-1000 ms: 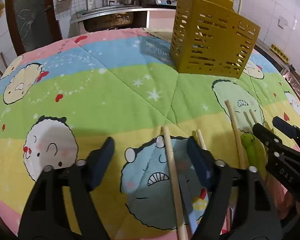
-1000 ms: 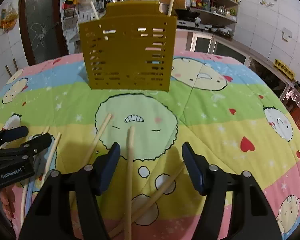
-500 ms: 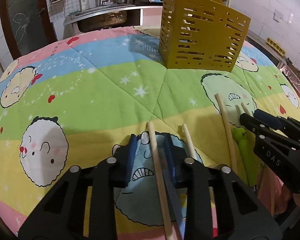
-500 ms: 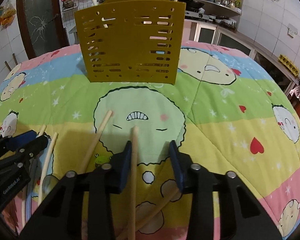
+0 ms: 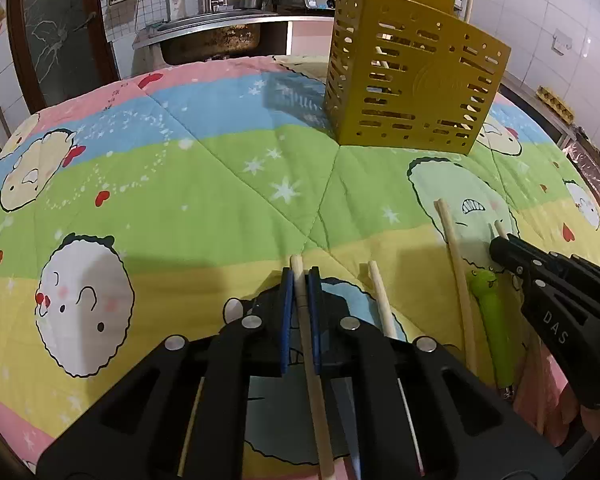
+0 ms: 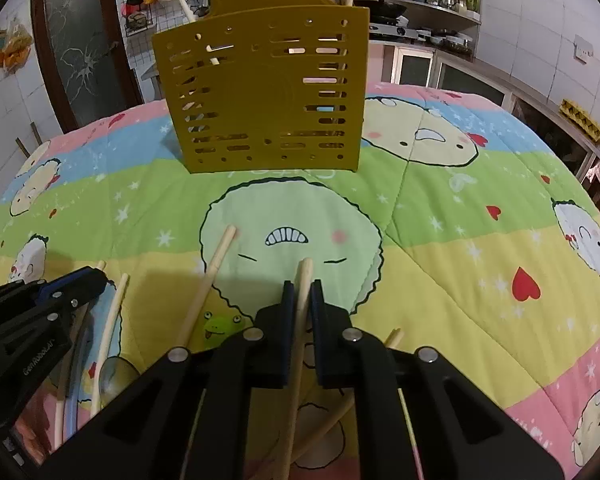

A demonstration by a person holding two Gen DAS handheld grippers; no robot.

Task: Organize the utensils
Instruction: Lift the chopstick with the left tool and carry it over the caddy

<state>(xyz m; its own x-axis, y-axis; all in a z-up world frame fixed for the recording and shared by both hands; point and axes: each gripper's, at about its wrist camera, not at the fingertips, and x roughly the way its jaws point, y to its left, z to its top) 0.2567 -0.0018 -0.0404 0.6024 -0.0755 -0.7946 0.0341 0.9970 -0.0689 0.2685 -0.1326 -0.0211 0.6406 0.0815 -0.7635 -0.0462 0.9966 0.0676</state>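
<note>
— Both sets of jaws have closed since a second ago, when they stood spread. What are they pinching?

— The left gripper (image 5: pixel 300 276) clamps a wooden chopstick (image 5: pixel 298 266) lying on the quilt (image 5: pixel 180 208); the right gripper (image 6: pixel 302 290) clamps another chopstick (image 6: pixel 305 270), both low and pointing forward.

— And around them?

— More loose chopsticks (image 6: pixel 216 264) and a green frog-handled utensil (image 5: pixel 490 308) lie between the grippers. Farther off stands the yellow slotted holder (image 6: pixel 268 100), upright, with chopsticks already sticking out of its top.
</note>
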